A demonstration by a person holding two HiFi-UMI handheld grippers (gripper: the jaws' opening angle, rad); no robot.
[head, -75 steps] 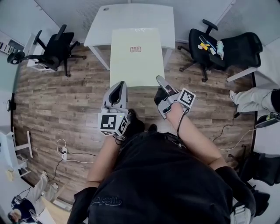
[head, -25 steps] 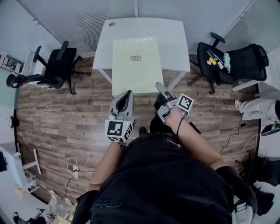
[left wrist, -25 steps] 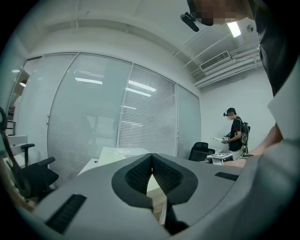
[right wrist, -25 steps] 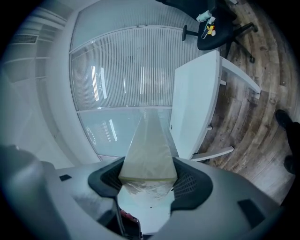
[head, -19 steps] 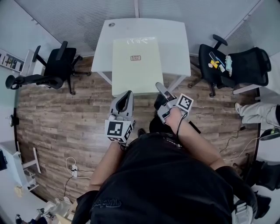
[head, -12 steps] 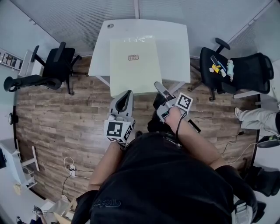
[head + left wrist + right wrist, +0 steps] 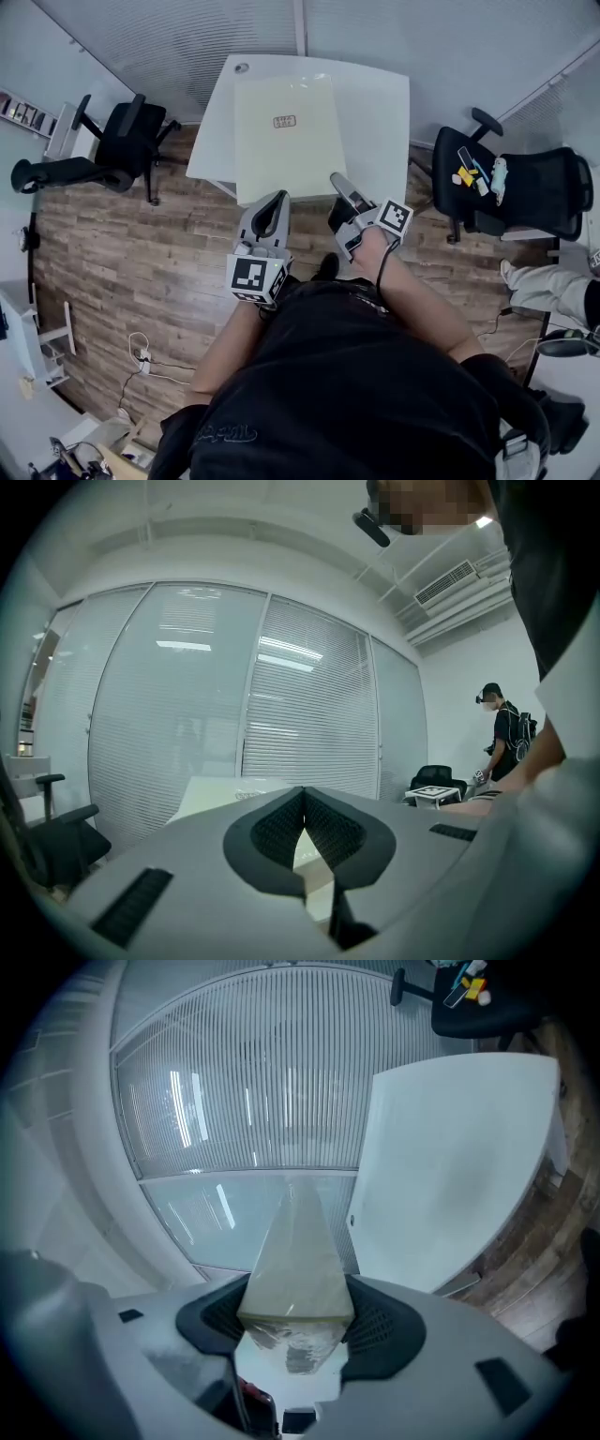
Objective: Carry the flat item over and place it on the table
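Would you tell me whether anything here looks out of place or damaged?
Nothing looks damaged. The flat panel sits roughly square over the white table, its near edge overhanging, clamped in the right gripper. The one oddity: small items lying on the seat of the black office chair.

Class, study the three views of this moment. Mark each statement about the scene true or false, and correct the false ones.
1. The right gripper is clamped on the edge of the flat item. True.
2. The flat item lies on the wooden floor. False: it is held by its near edge, and in the head view most of it overlaps the table.
3. Small items sit on the seat of the office chair to the right of the table. True.
4. The table is black. False: it is white.
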